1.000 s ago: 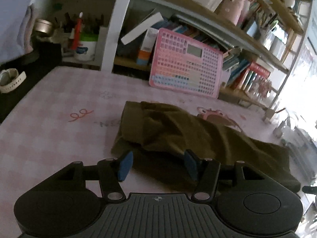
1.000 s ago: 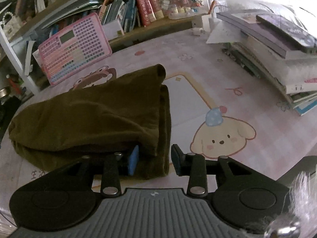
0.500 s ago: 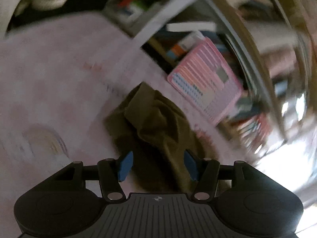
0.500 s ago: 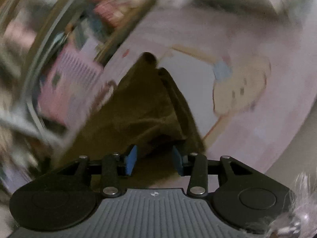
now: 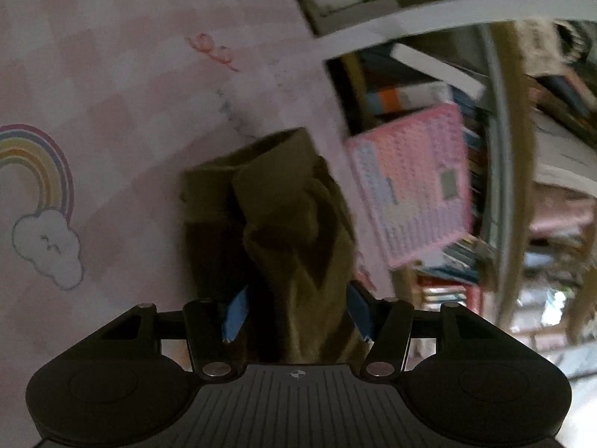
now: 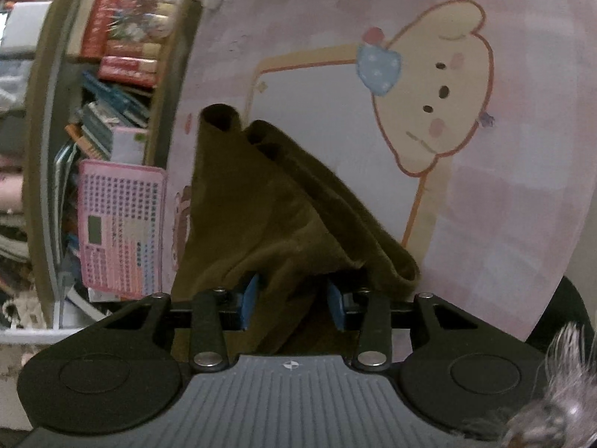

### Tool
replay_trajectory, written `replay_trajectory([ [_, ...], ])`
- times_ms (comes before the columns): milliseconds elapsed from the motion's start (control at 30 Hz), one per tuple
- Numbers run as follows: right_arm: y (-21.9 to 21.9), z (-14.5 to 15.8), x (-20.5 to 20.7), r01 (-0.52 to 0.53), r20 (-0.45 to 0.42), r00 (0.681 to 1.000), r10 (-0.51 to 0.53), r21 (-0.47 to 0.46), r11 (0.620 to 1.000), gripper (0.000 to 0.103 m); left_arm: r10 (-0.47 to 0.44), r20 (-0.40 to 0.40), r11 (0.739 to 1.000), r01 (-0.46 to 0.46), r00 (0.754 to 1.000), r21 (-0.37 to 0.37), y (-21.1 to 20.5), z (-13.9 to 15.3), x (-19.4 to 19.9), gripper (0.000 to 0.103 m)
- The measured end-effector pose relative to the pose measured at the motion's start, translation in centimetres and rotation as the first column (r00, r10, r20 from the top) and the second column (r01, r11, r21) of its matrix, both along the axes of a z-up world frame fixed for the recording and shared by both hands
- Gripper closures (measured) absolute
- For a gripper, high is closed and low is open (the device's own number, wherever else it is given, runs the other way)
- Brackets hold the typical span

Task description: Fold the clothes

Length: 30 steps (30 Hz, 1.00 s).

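A folded olive-brown garment (image 5: 283, 216) lies on the pink cartoon-print mat (image 5: 112, 93). In the left wrist view my left gripper (image 5: 296, 311) straddles one end of it, the cloth bunched between the blue pads (image 5: 235, 313), which stand wide apart. In the right wrist view the garment (image 6: 268, 201) runs away from my right gripper (image 6: 293, 304), whose blue pads (image 6: 249, 300) sit on either side of a fold of cloth, with a gap still visible. Both views are rolled sideways.
A pink keyboard toy (image 5: 414, 186) leans against the bookshelf (image 5: 485, 74) behind the garment; it also shows in the right wrist view (image 6: 119, 224). Rows of books (image 6: 123, 48) fill the shelf. The mat's edge (image 6: 559, 261) drops off near the right gripper.
Both grippers have rolled sharply sideways and moved onto the garment's ends. Cloth now sits between each pair of pads, where before it lay just ahead of them.
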State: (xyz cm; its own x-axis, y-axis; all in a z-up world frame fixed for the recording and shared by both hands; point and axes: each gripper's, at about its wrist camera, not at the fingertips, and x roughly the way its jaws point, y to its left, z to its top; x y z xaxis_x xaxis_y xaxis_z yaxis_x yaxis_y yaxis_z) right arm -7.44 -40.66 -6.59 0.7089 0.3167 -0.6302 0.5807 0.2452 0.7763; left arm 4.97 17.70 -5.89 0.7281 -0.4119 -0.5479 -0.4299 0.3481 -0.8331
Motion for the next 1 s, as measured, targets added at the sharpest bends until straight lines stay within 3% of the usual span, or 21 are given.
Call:
replay_trajectory([
  [67, -0.3, -0.2, 0.5, 0.007, -0.007, 1.0, -0.007, 0.006, 1.0, 0.074, 0.043, -0.038, 0.999, -0.043, 0.998, -0.003, 0.1, -0.4, 0.7, 0.056],
  [100, -0.4, -0.2, 0.8, 0.01, -0.01, 1.0, -0.01, 0.004, 1.0, 0.079, 0.066, -0.048, 0.998, -0.066, 0.997, -0.005, 0.2, -0.4, 1.0, 0.087],
  [133, -0.6, 0.0, 1.2, 0.011, -0.005, 1.0, -0.011, -0.001, 1.0, 0.095, 0.084, -0.046, 0.996, -0.084, 0.995, -0.005, 0.3, -0.2, 1.3, 0.094],
  [233, -0.9, 3.3, 2.9, -0.006, 0.097, 0.995, 0.014, -0.088, 0.996, 0.098, 0.068, 0.101, 0.998, -0.068, 0.993, -0.005, 0.1, 2.8, 1.7, 0.097],
  [333, -0.5, 10.2, 2.6, -0.013, 0.332, 0.938, 0.102, -0.26, 0.966, 0.099, -0.024, 0.255, 1.0, 0.019, 0.967, 0.02, 0.2, 6.3, 1.3, 0.097],
  [400, -0.3, 12.6, 0.7, -0.008, 0.375, 0.917, 0.138, -0.327, 0.945, 0.099, -0.076, 0.269, 0.996, 0.062, 0.96, 0.062, 0.9, 6.5, 0.7, 0.097],
  [467, -0.2, 11.8, -1.1, -0.022, 0.317, 0.939, 0.135, -0.335, 0.942, 0.099, -0.111, 0.193, 0.992, 0.098, 0.975, 0.078, 1.4, 4.4, 0.2, 0.097],
  [533, -0.1, 8.0, -1.5, -0.096, 0.16, 0.976, 0.15, -0.301, 0.949, 0.099, -0.11, 0.078, 0.991, 0.103, 0.991, 0.088, 1.6, 1.5, -0.3, 0.097],
  [633, 0.2, 2.7, -1.3, -0.163, -0.03, 0.987, 0.161, -0.232, 0.959, 0.098, -0.086, 0.018, 0.993, 0.084, 0.996, 0.085, 1.9, -0.6, -1.3, 0.092],
  [667, 0.3, 2.0, -1.5, -0.163, -0.051, 0.986, 0.156, -0.23, 0.959, 0.093, -0.072, 0.015, 0.994, 0.071, 0.997, 0.079, 2.0, -0.9, -1.7, 0.09],
  [733, 0.4, 2.1, -2.3, -0.156, -0.066, 0.987, 0.144, -0.246, 0.957, 0.086, -0.062, 0.01, 0.993, 0.06, 0.998, 0.099, 2.1, -0.5, -2.3, 0.077],
  [800, 0.2, 3.2, -3.3, -0.149, -0.046, 0.989, 0.142, -0.256, 0.955, 0.073, -0.048, 0.011, 0.989, 0.046, 0.999, 0.141, 2.3, 0.1, -2.8, 0.054],
  [867, 0.2, 3.7, -4.0, -0.163, -0.049, 0.987, 0.156, -0.266, 0.95, 0.073, -0.021, 0.013, 0.986, 0.019, 1.0, 0.163, 2.7, 0.2, -3.2, 0.046],
  [1000, 0.5, 2.9, -4.2, -0.189, -0.093, 0.981, 0.172, -0.224, 0.956, 0.073, 0.015, -0.007, 0.993, -0.014, 1.0, 0.121, 3.2, -1.1, -2.7, 0.042],
])
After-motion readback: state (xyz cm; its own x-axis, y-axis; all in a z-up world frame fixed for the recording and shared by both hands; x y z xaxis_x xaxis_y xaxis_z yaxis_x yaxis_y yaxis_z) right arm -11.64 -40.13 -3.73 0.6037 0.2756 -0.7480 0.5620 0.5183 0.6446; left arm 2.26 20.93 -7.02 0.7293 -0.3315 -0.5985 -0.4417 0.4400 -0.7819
